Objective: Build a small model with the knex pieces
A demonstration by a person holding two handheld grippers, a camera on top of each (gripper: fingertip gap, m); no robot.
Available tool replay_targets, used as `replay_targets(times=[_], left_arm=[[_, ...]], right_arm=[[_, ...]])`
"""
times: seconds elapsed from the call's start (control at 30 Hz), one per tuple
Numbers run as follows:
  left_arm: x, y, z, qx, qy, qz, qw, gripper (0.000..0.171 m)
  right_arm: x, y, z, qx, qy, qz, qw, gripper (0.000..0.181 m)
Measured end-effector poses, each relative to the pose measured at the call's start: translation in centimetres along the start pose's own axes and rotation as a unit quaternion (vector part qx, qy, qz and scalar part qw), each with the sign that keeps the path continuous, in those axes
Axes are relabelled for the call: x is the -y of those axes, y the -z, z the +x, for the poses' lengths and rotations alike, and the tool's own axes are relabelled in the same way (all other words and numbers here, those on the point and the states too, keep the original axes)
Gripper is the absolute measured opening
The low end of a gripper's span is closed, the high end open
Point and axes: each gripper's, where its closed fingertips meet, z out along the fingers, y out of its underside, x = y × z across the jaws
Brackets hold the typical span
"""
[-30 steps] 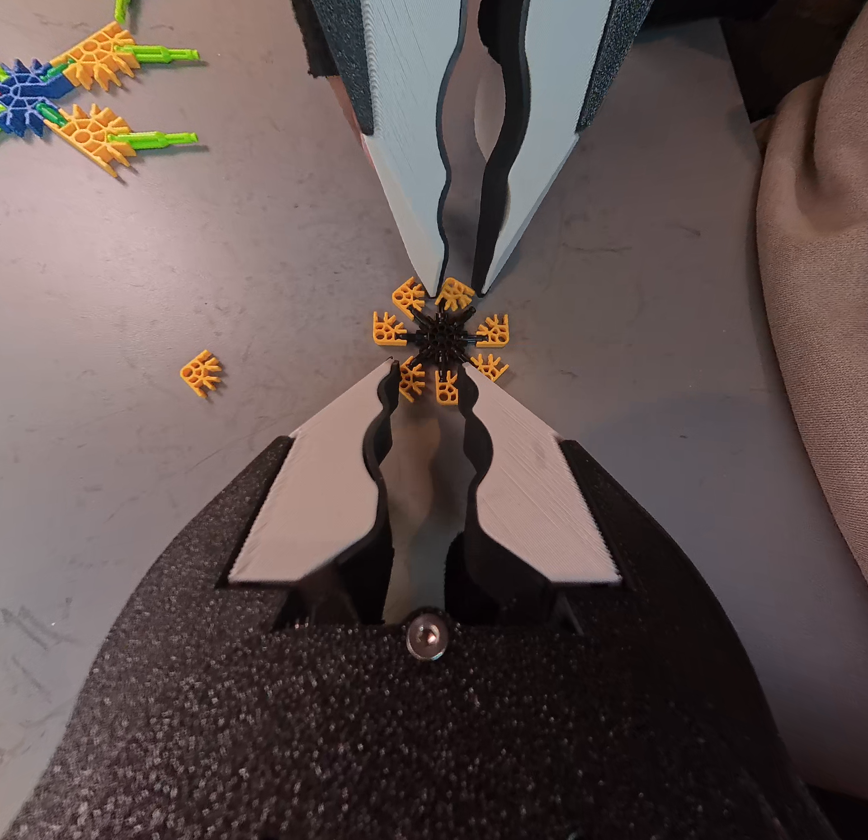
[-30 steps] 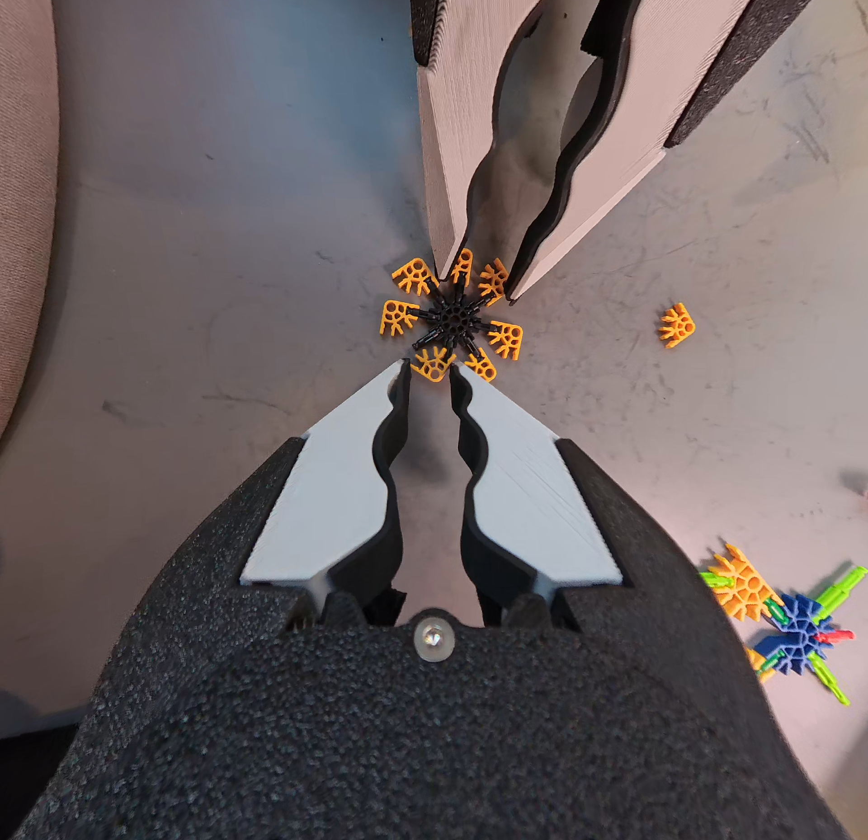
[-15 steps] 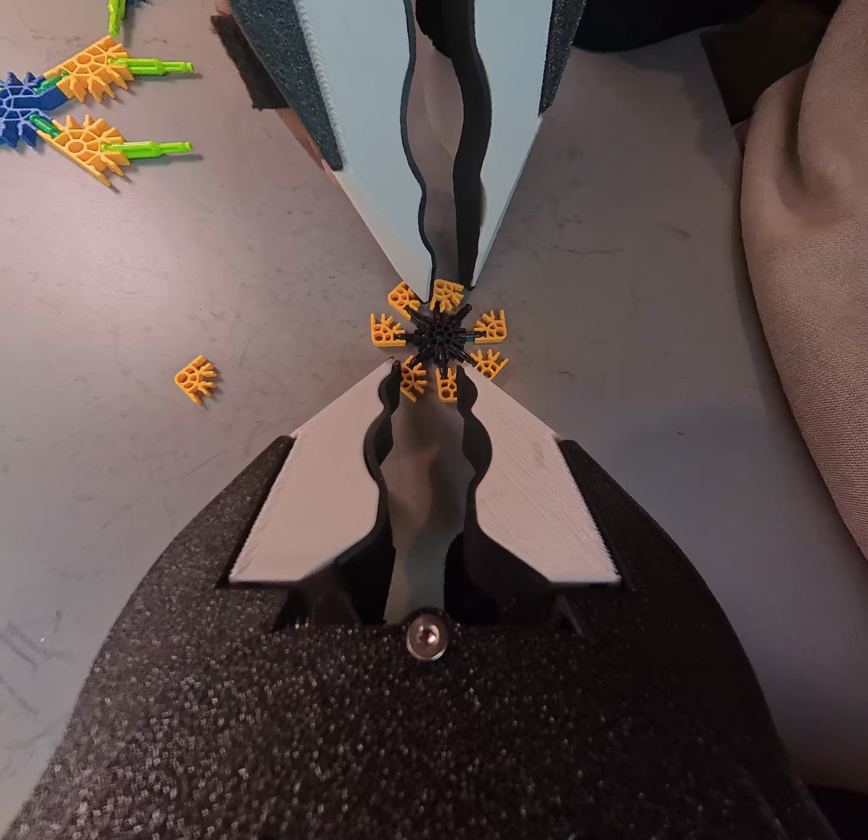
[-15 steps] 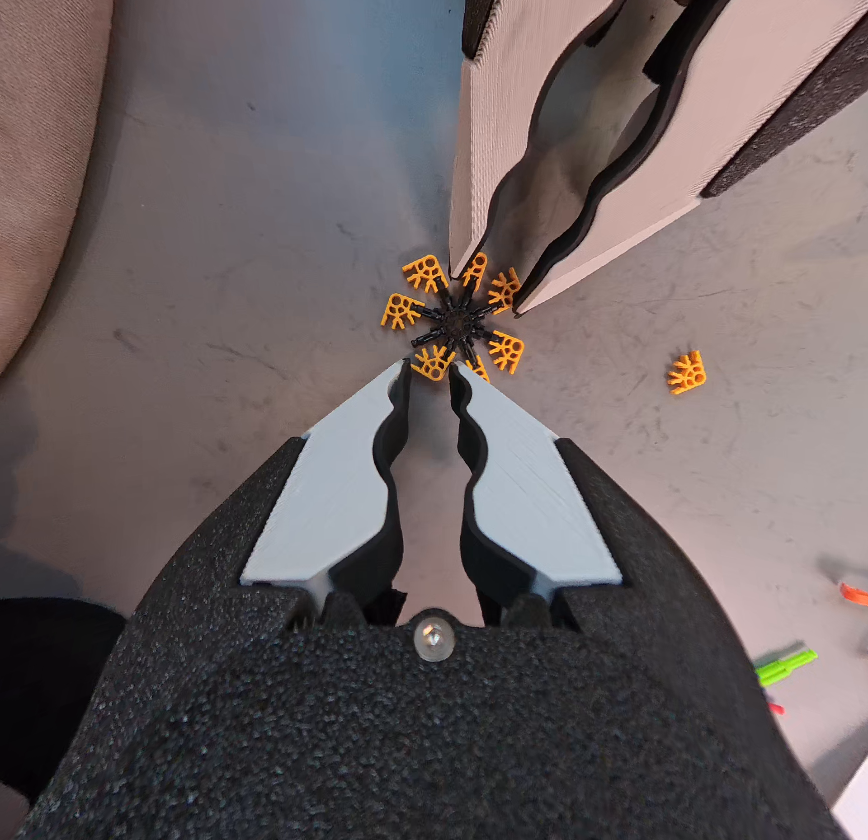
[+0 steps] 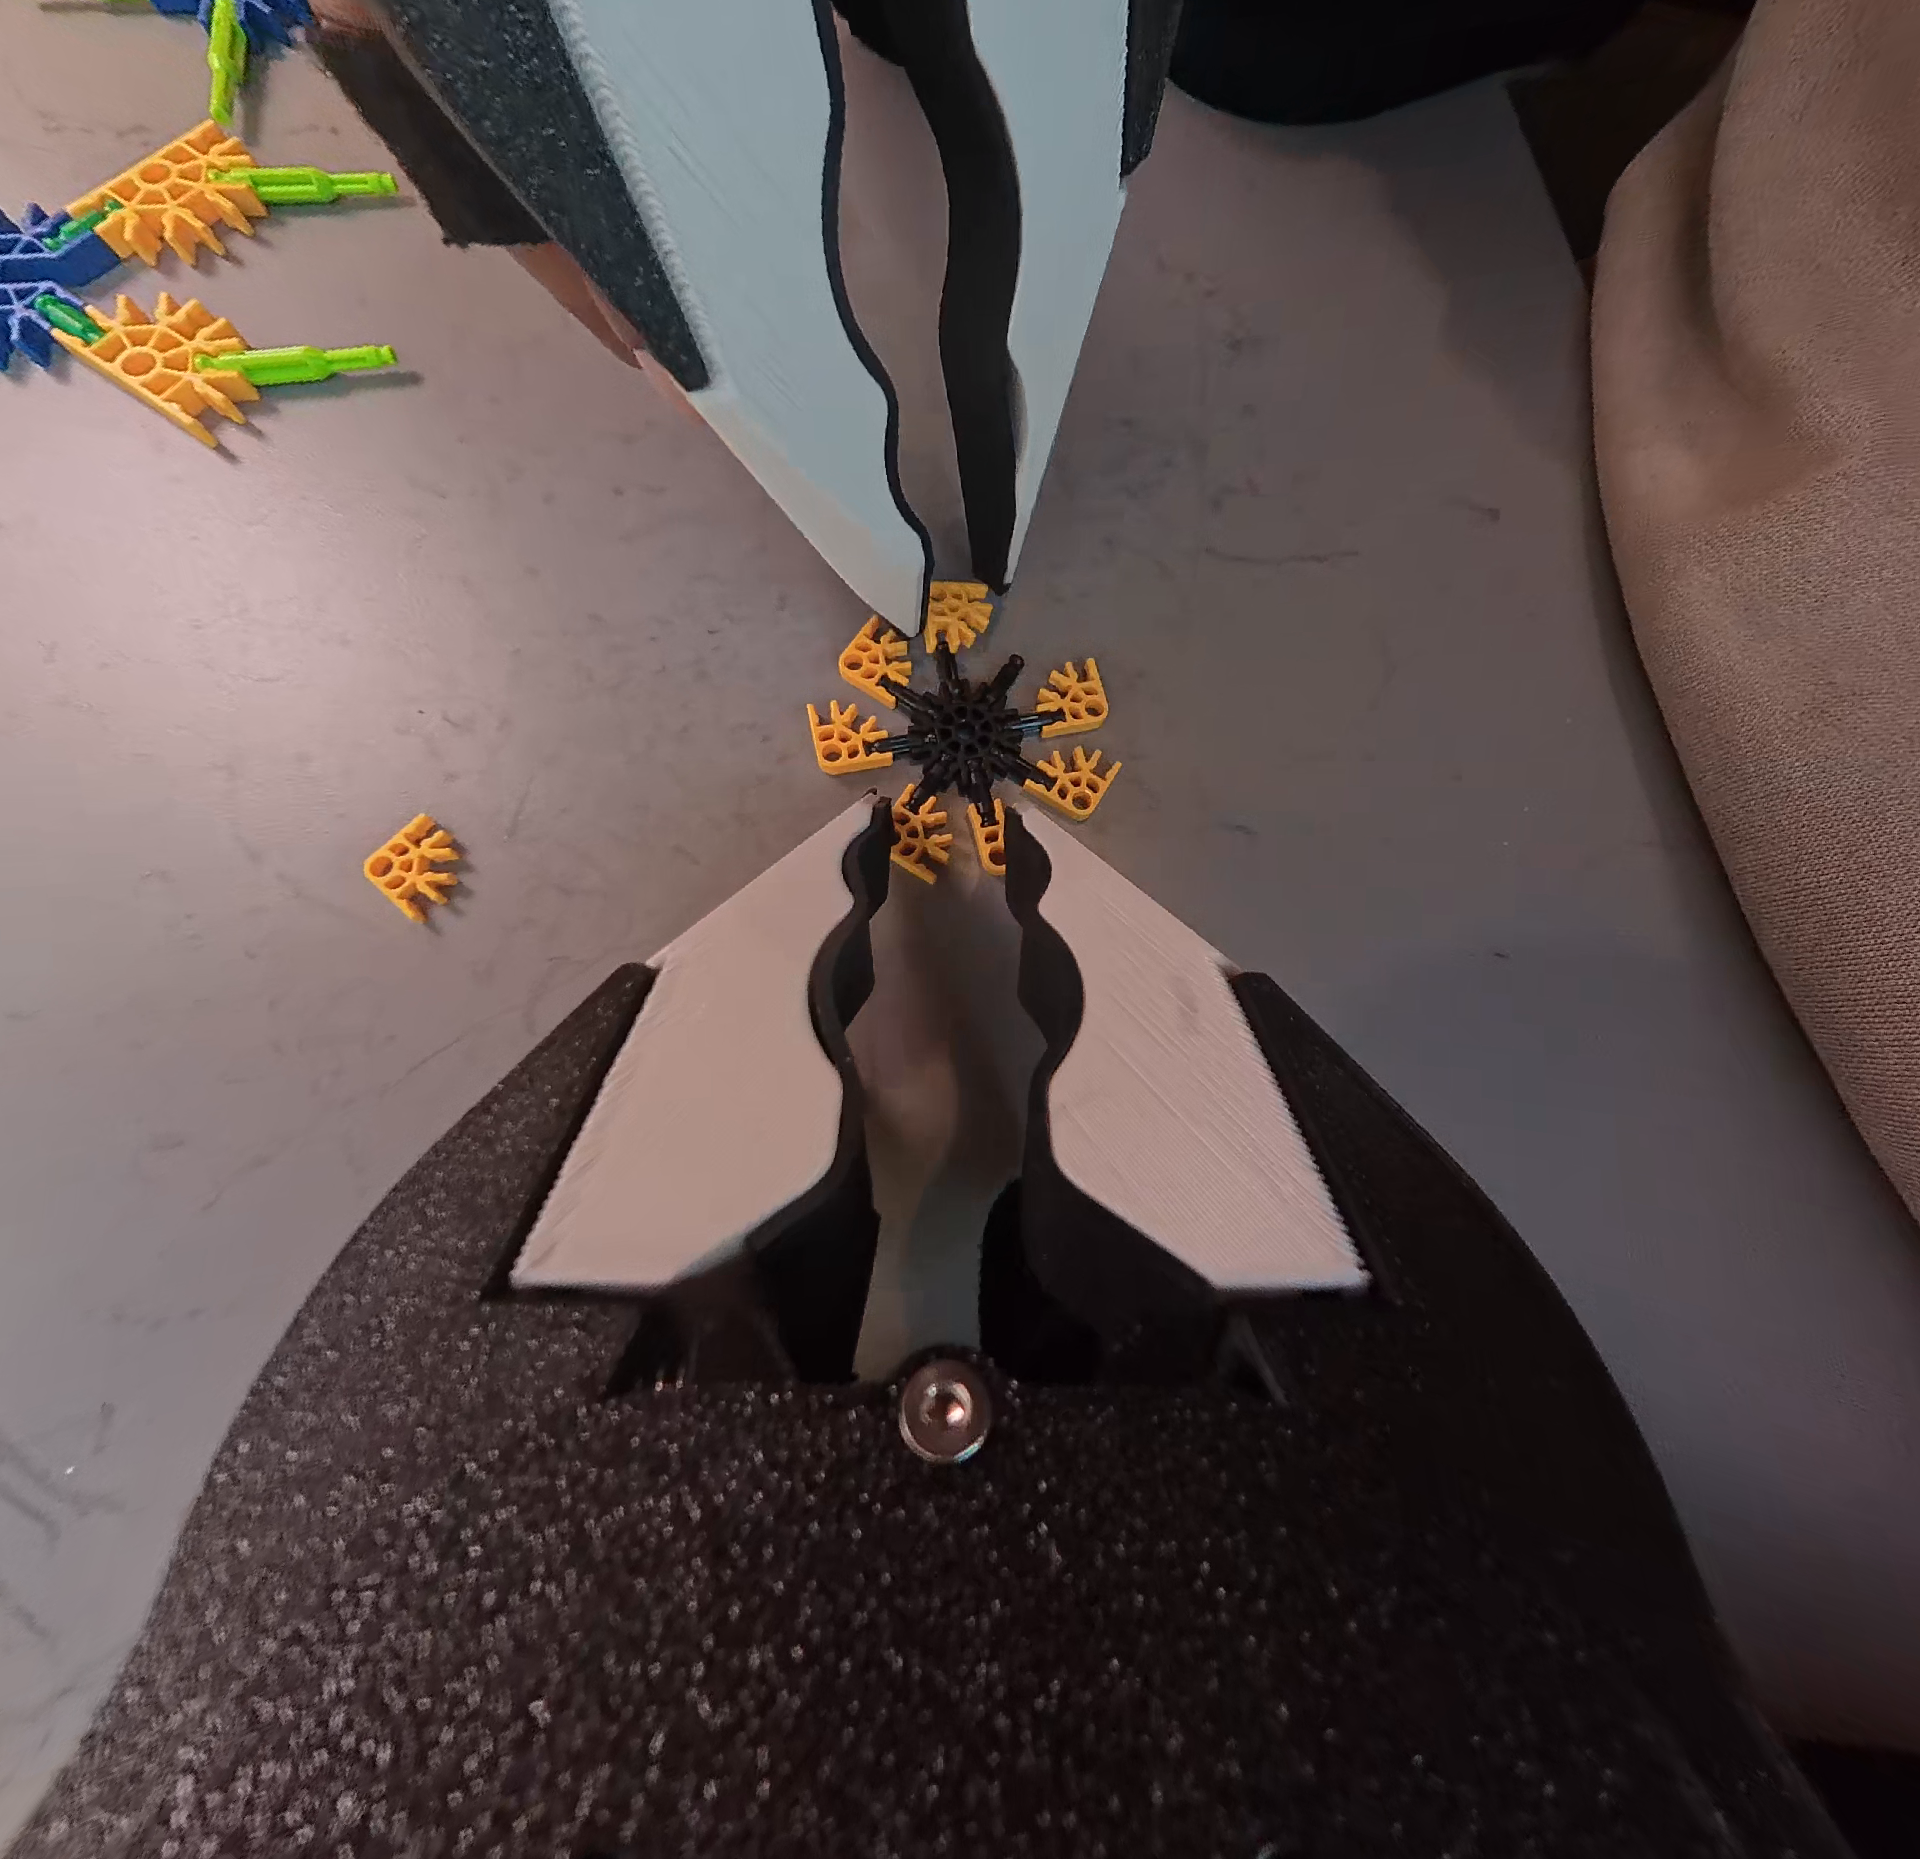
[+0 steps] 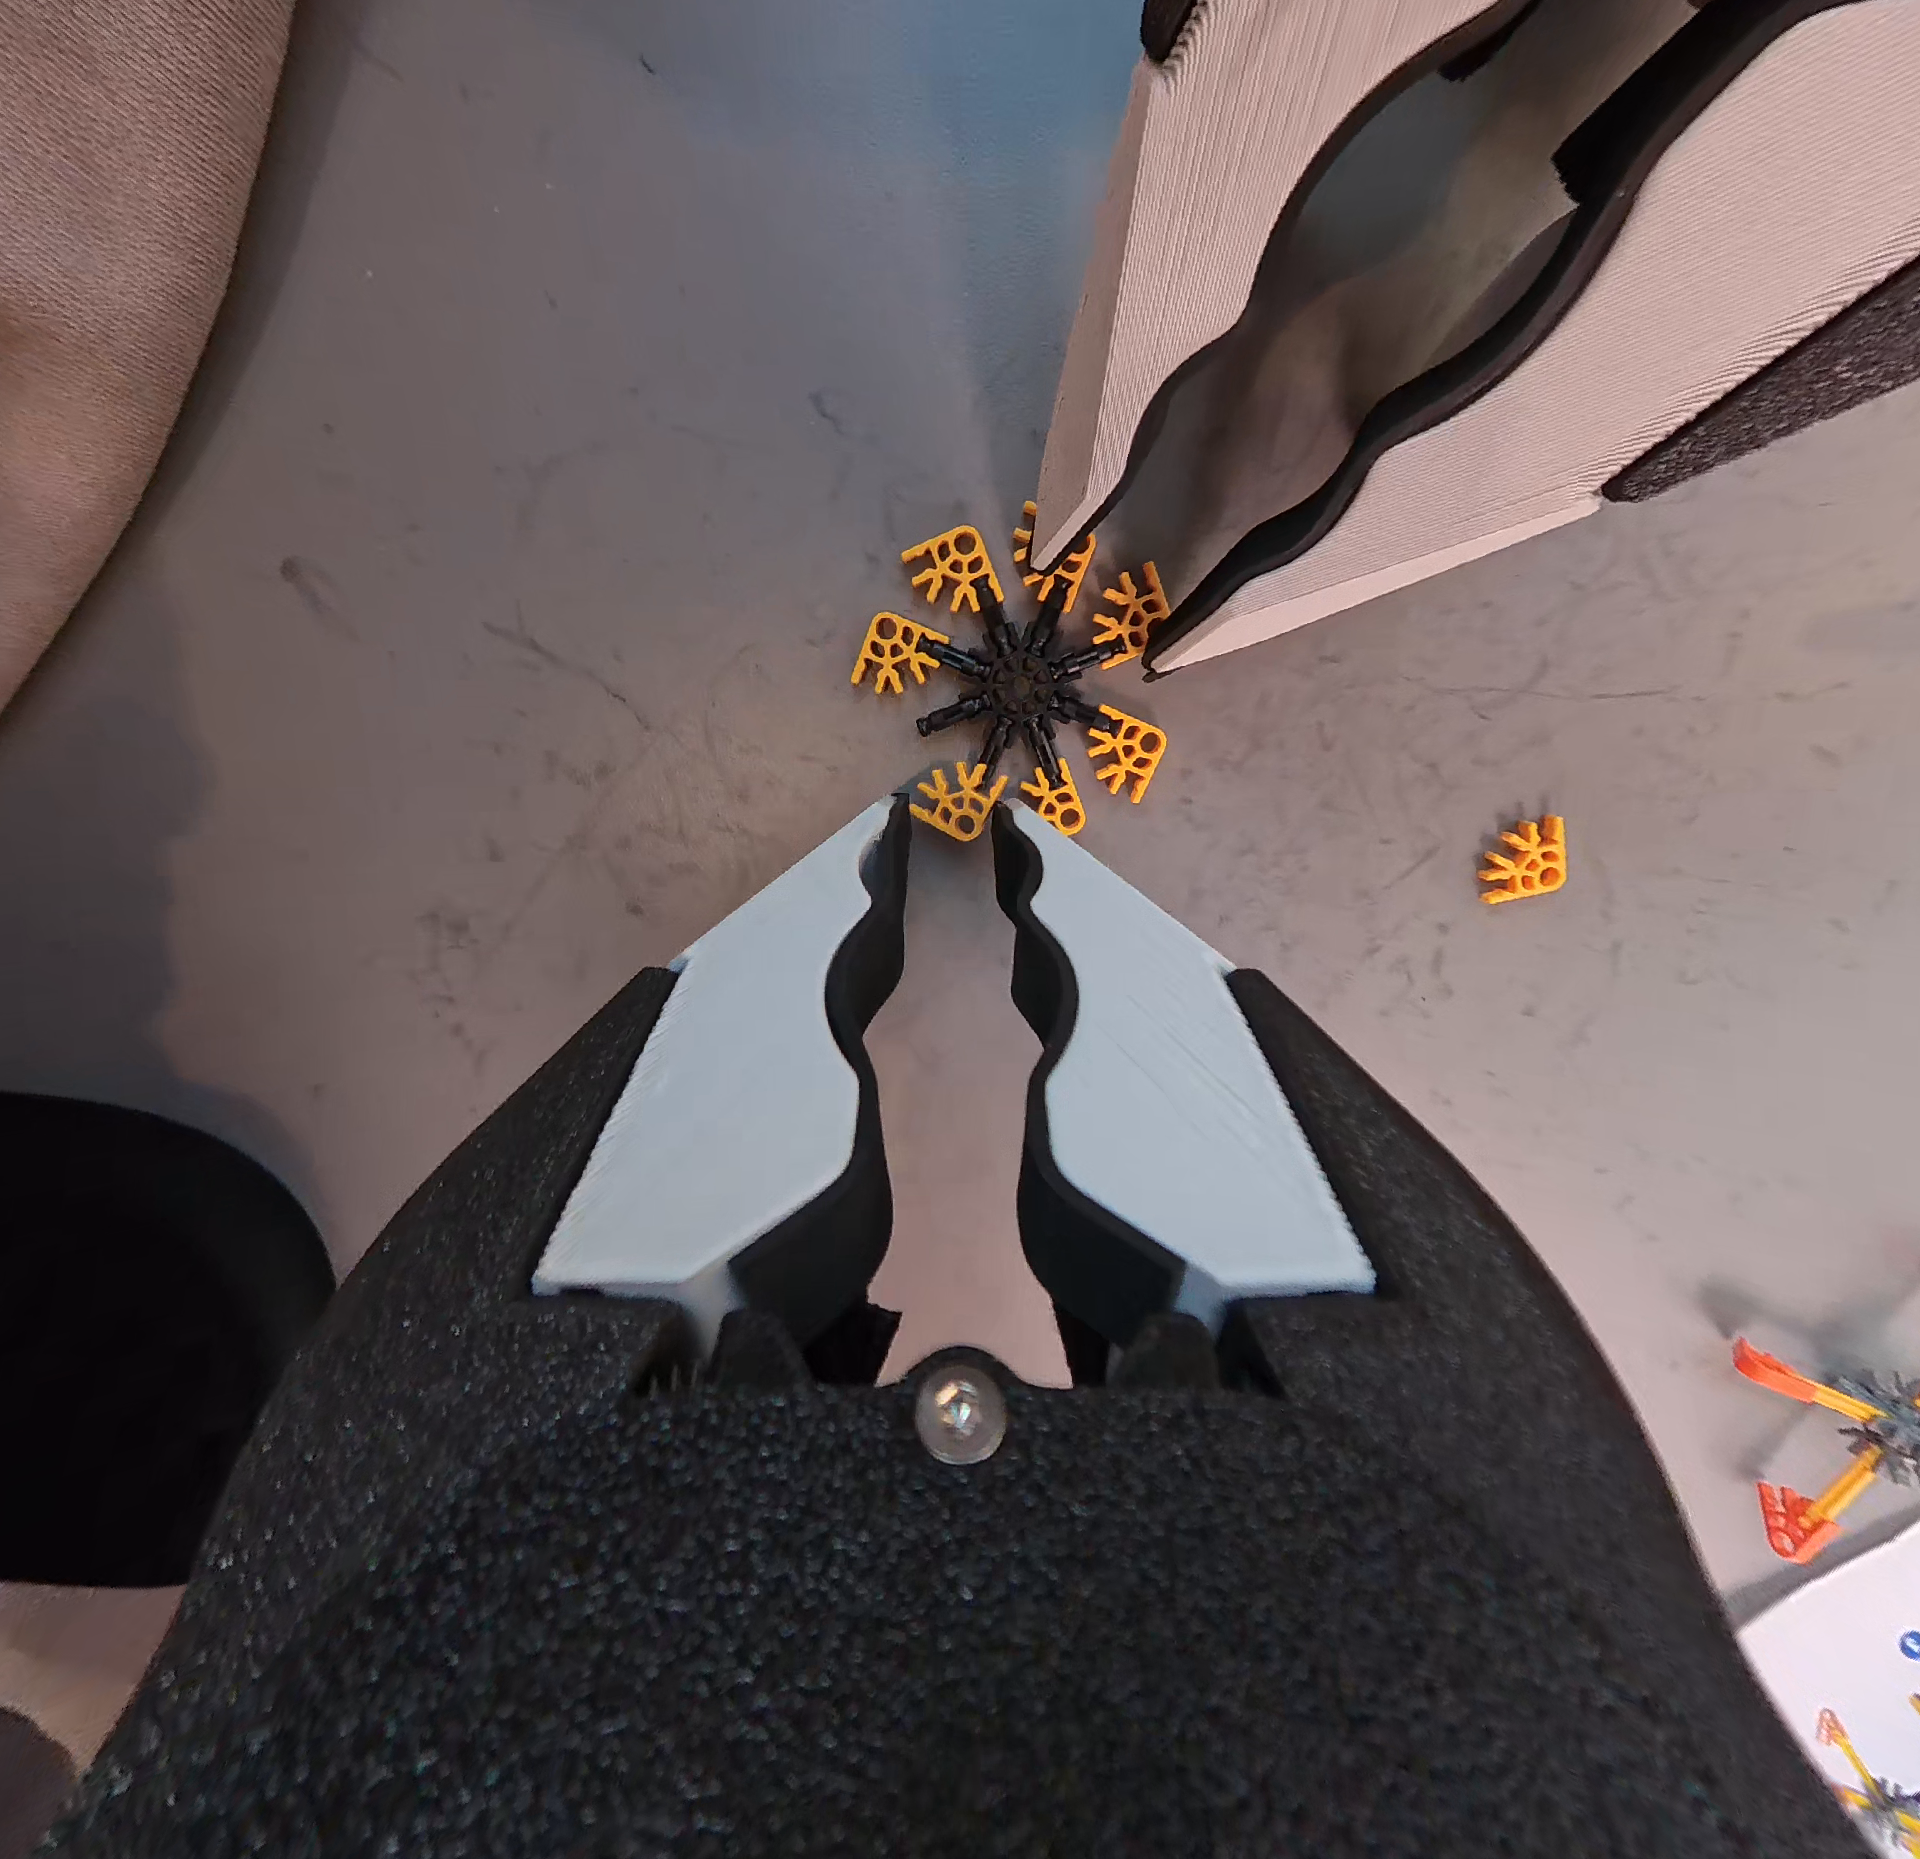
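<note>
A black spoked hub (image 5: pixel 956 734) carries several small yellow connectors on its spokes, and one spoke is bare. It is over the grey table (image 5: pixel 416 614). My left gripper (image 5: pixel 945 812) is shut on two of its yellow connectors at the near side. My right gripper (image 5: pixel 958 599) comes in from the far side, its jaws close around one yellow connector (image 5: pixel 958 612). In the right wrist view the hub (image 6: pixel 1023 679) sits between my right gripper (image 6: pixel 951 810), closed around that connector (image 6: pixel 956 801), and my left gripper (image 6: pixel 1101 614) at the upper right.
A loose yellow connector (image 5: pixel 410 867) lies to the left, also in the right wrist view (image 6: pixel 1524 861). A blue, yellow and green built piece (image 5: pixel 156 209) lies far left. An orange and yellow piece (image 6: pixel 1829 1456) and a white printed sheet (image 6: pixel 1839 1684) lie at the right. Beige cloth (image 5: pixel 1766 562) borders the table. Left tips to right tips: about 5 cm.
My right gripper has swung round the hub and its jaws have narrowed on the yellow connector. The table has shifted in the right wrist view. My left gripper keeps its hold.
</note>
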Motion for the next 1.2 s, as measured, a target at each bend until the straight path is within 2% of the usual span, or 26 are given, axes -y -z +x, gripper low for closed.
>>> replay_targets(times=[0.43,0.63,0.73,0.83,0.9,1.03,1.2], left_arm=[[0.0,-0.1,0.1,-0.002,-0.009,0.002,1.0,0.022],[0.0,-0.1,0.1,-0.001,-0.009,0.001,1.0,0.022],[0.0,-0.1,0.1,-0.001,-0.008,0.001,1.0,0.022],[0.0,0.0,0.1,0.0,-0.009,-0.001,1.0,0.022],[0.0,0.0,0.1,0.0,-0.009,-0.001,1.0,0.022],[0.0,-0.1,0.2,-0.001,-0.008,0.0,1.0,0.022],[0.0,-0.1,0.2,0.0,-0.009,-0.002,1.0,0.022]], right_arm=[[-0.1,-0.3,-0.2,0.013,0.031,-0.015,0.999,0.014],[-0.1,0.0,-0.2,0.017,0.025,-0.004,1.0,0.02],[0.1,0.5,0.2,-0.002,0.002,0.024,1.0,0.019],[0.5,1.1,0.6,-0.034,-0.056,0.076,0.995,0.01],[0.2,1.2,0.9,-0.068,-0.097,0.104,0.987,0.001],[0.6,0.8,0.5,-0.092,-0.163,0.155,0.97,0.0],[0.6,-0.2,0.1,-0.093,-0.175,0.132,0.971,0.0]])
